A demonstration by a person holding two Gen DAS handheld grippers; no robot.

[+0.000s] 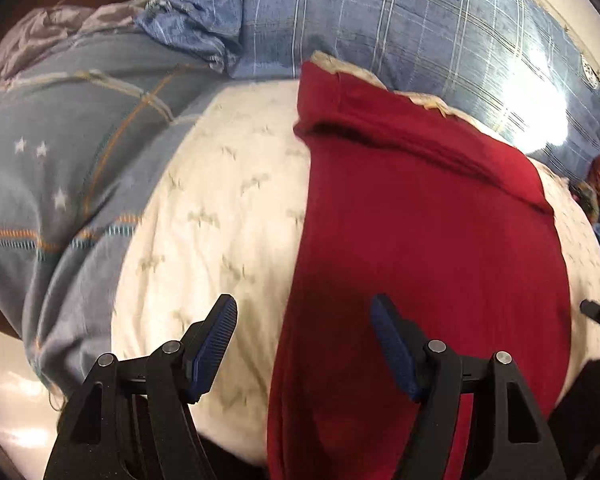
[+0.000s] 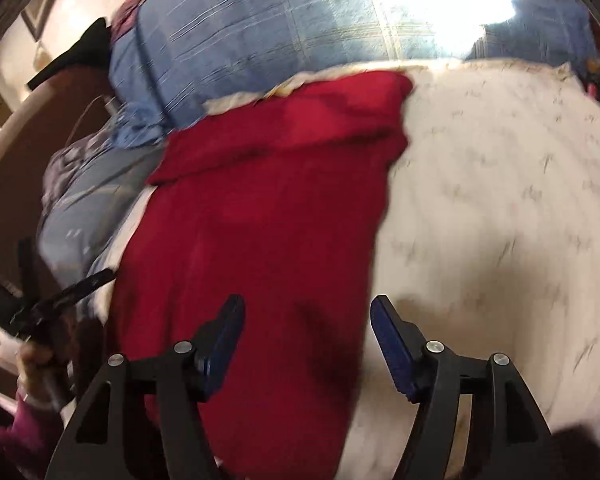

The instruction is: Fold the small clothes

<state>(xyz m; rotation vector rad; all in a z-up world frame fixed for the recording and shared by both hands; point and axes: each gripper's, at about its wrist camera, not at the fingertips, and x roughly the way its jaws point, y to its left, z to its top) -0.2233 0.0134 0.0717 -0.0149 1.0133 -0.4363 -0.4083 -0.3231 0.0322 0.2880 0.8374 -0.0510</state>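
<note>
**Red cloth flat on the bed**

The red cloth [image 1: 420, 240] lies as a long strip on the cream sheet [image 1: 220, 220], its far end folded over at 12 o'clock. Left tool [image 1: 304, 344] and right tool [image 2: 306, 344] hang above it, jaws wide, holding nothing. A blue plaid pillow [image 1: 380, 32] lies beyond; a grey-blue quilt [image 1: 60, 160] sits at 9 o'clock.

Both wrist views close above red garment [image 1: 420, 240]; right blurred.

item: red garment [image 1: 420, 248] | state: folded into a long narrow strip, far end turned over as a band | pose: flat | place: on the cream star-patterned cloth [image 1: 204, 216]
</note>
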